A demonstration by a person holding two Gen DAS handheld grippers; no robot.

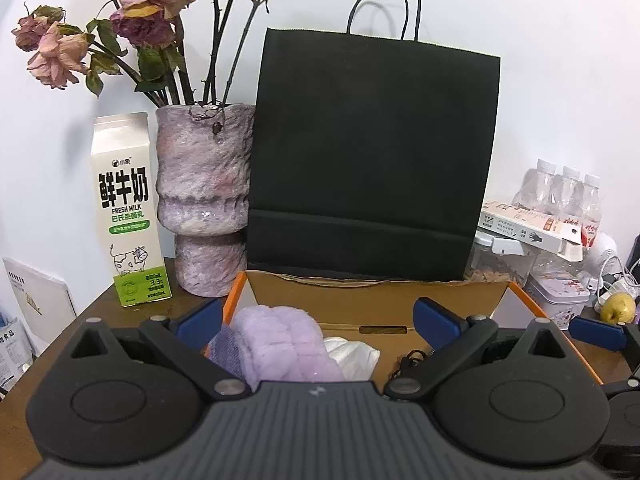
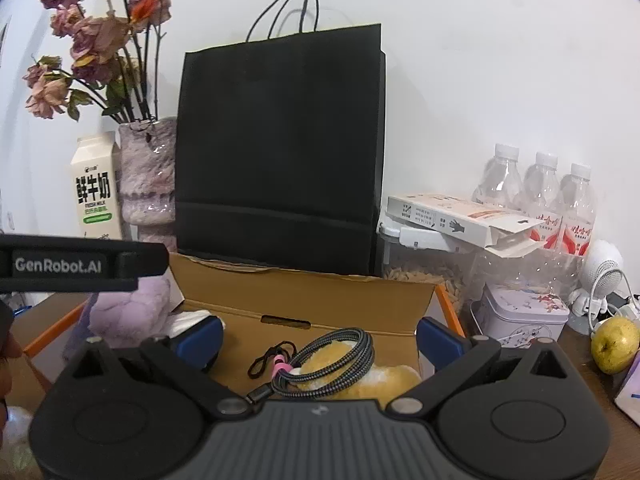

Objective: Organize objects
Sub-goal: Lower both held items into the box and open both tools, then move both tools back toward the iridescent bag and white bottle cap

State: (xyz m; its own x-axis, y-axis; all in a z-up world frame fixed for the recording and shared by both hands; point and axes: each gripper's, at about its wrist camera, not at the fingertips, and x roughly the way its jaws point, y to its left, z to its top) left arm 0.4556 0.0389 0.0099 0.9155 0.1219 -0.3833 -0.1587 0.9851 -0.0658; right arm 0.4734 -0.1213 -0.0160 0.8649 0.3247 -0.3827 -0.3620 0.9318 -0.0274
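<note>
Two hand-held grippers hover side by side over an open cardboard box (image 1: 360,292) on a cluttered wooden counter (image 1: 100,312). The left gripper (image 1: 318,318) has its blue-padded fingers (image 1: 434,314) spread wide and empty above a fluffy purple cloth (image 1: 280,344) that lies in the left part of the box, beside something white and crumpled (image 1: 352,354). The right gripper (image 2: 320,338) also hangs with its fingers (image 2: 438,340) wide apart, holding nothing, over a coiled braided cable (image 2: 332,354) with a pink band that rests on a yellow plush item (image 2: 384,380) in the right part of the box. A thin black cord (image 2: 276,356) lies just beside the cable.

Behind the box a black paper bag (image 1: 372,152) stands upright against the white wall. To its left are a mottled purple vase (image 1: 204,196) of dried roses (image 1: 120,28) and a milk carton (image 1: 128,208). To its right are three water bottles (image 2: 540,188), a flat white carton (image 2: 460,216) on a clear lidded container (image 2: 432,276), a small tin (image 2: 520,316) and a yellow-green apple (image 2: 614,344).
</note>
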